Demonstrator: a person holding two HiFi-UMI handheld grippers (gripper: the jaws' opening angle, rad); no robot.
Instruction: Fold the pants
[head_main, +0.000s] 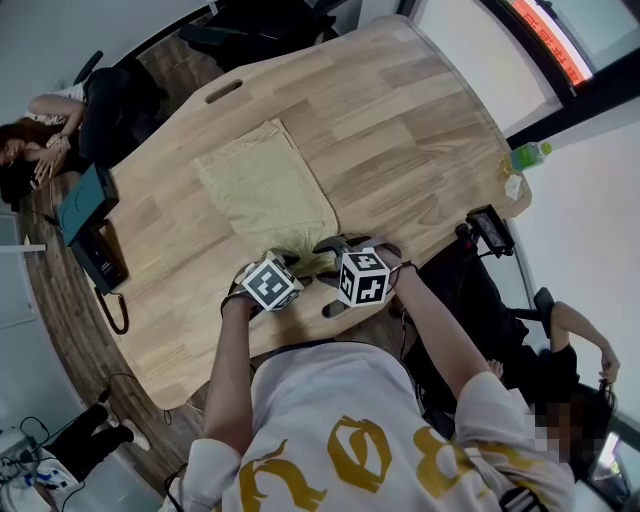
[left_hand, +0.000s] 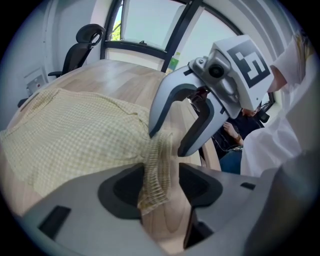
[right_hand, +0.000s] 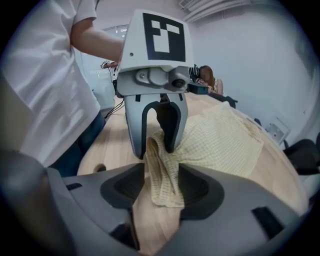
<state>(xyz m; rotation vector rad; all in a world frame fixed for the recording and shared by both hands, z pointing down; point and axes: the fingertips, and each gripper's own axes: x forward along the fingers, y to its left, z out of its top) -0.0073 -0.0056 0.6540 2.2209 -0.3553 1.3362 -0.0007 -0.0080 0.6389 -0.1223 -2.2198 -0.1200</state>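
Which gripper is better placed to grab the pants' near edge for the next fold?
Probably right: both stand open, but the right gripper has a fuller fold of pants between its jaws than the left gripper.

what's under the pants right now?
The yellow checked pants lie spread on the wooden table, whose bare top shows all around them. The patch directly beneath is covered by fabric, so anything there can't be seen.

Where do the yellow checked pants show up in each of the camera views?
Head view: pants lie mid-table, reaching toward the near edge.
Left gripper view: pants fill the left half, bunched edge running down between the jaws.
Right gripper view: pants centre to right, bunched edge between the jaws.
Shared landmark: the wooden table under them.
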